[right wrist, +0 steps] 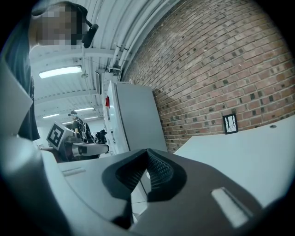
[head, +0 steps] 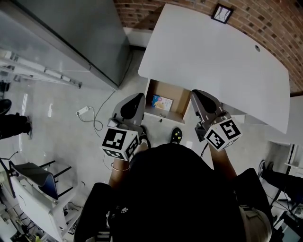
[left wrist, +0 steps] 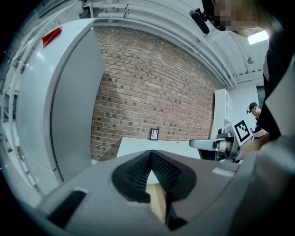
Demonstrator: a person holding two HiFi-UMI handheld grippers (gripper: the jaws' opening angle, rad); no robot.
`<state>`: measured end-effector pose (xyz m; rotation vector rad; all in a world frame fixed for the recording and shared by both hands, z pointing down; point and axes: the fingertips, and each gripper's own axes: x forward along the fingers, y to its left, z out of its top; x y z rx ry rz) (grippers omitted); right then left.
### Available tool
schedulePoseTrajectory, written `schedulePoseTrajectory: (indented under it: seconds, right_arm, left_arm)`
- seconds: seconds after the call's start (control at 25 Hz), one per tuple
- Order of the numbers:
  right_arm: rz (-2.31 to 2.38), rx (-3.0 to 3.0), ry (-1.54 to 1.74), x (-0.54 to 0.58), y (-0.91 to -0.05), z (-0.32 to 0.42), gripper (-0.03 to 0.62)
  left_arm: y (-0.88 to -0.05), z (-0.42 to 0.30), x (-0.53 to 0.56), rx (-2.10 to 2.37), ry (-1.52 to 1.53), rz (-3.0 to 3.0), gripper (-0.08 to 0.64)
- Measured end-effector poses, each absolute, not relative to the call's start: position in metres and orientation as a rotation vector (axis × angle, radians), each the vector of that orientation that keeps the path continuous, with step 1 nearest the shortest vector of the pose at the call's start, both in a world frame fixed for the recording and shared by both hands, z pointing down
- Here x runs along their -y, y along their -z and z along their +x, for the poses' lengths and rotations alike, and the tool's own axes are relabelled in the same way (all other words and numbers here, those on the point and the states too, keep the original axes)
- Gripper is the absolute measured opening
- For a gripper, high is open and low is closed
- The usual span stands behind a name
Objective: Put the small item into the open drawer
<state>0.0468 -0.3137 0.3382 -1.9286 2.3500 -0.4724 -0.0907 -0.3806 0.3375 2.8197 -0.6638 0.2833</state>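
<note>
Under the white table (head: 213, 61) a wooden drawer (head: 176, 96) stands open. A small colourful item (head: 162, 102) lies inside it, near its left side. My left gripper (head: 134, 100) hovers over the drawer's left front corner, jaws shut and holding nothing. My right gripper (head: 199, 97) is level with the drawer's right edge, also shut with nothing held. In the left gripper view the closed jaws (left wrist: 150, 154) frame a strip of the drawer's wood (left wrist: 157, 199). In the right gripper view the jaws (right wrist: 147, 152) meet at the tip.
A small framed picture (head: 222, 12) stands at the table's far edge by the brick wall. A tall grey cabinet (head: 71, 33) is at the left. A cable and plug strip (head: 84, 111) lie on the floor. My shoe (head: 176, 135) is below the drawer front.
</note>
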Motion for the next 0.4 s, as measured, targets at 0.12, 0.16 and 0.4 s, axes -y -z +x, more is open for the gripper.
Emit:
schedulePoseTrajectory:
  seconds: [0.12, 0.16, 0.4]
  right_arm:
    - [-1.920, -2.361, 0.476, 0.3135, -0.3394, 0.0470, 0.012]
    - [-1.918, -2.363, 0.476, 0.3133, -0.3397, 0.0472, 0.011]
    - [-1.908, -2.371, 0.472, 0.3145, -0.3410, 0.0480, 0.012]
  left_arm:
    - [-0.3389, -0.0902, 0.3801, 0.663, -0.288, 2.820, -0.002]
    - [-0.3393, -0.0897, 0.3797, 0.662, -0.290, 2.820, -0.002]
    - [-0.3405, -0.0892, 0.3802, 0.669, -0.294, 2.819, -0.002]
